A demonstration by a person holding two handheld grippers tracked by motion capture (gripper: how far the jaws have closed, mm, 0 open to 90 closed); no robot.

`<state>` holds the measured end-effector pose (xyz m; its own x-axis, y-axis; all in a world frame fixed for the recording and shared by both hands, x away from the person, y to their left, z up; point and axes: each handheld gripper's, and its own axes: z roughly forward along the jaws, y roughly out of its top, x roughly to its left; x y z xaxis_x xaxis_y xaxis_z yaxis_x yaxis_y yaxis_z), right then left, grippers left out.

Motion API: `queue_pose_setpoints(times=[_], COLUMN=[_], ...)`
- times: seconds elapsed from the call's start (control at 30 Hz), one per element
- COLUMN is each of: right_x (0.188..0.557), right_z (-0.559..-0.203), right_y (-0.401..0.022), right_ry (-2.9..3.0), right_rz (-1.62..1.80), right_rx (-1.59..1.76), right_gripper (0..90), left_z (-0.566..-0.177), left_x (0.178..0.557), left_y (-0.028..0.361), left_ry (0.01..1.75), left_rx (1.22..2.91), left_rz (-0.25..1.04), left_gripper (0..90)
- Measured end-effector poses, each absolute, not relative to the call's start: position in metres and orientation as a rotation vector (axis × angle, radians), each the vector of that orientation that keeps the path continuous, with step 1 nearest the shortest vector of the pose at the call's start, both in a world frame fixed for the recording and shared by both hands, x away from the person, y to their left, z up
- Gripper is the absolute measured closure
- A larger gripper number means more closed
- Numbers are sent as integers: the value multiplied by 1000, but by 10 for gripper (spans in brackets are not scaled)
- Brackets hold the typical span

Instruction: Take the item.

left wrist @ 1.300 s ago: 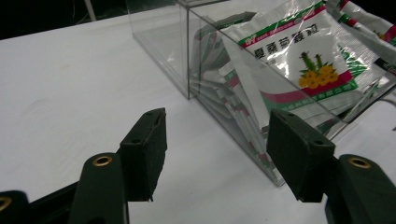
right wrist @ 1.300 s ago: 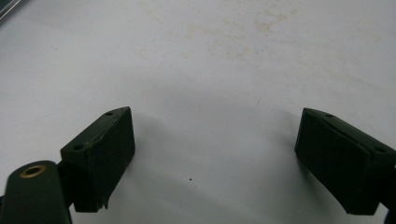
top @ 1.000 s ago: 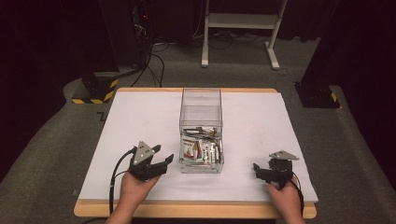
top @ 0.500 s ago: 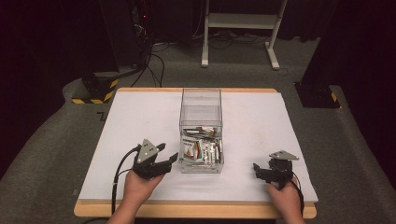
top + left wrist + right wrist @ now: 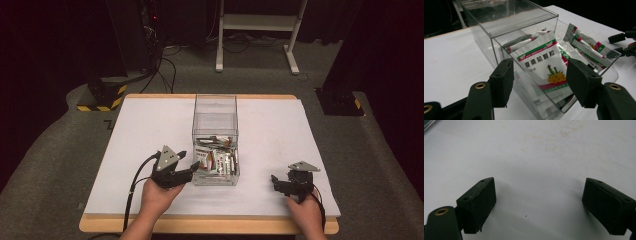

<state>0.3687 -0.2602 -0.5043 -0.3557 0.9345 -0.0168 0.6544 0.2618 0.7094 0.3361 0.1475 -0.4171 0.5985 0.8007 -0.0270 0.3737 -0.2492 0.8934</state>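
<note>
On the white table (image 5: 150, 130) a clear box (image 5: 215, 112) stands mid-table, its near end packed with sachets (image 5: 544, 67). It looks like the reach-in stage: the left gripper (image 5: 189, 167), jaws spread, sits just beside the box's near corner, and next needs to clear the wall to pinch a sachet. The right gripper (image 5: 276, 181) rests well apart, low over bare table, jaws wide.

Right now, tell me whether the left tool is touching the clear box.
Cannot tell. In the left gripper view the left tool is open around the clear box's near corner, but no contact or gap shows plainly.
</note>
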Motion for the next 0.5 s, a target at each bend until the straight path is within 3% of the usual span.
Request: queue_pose_setpoints(times=[0.5], right_x=[369], right_z=[-504], right_y=[-260], right_ry=[2102], right_rz=[861], right_rx=[1440], right_gripper=[117], left_z=[-408], left_x=[347], left_y=[128], left_ry=[938], left_rx=[1885], left_rz=[566], left_gripper=[396])
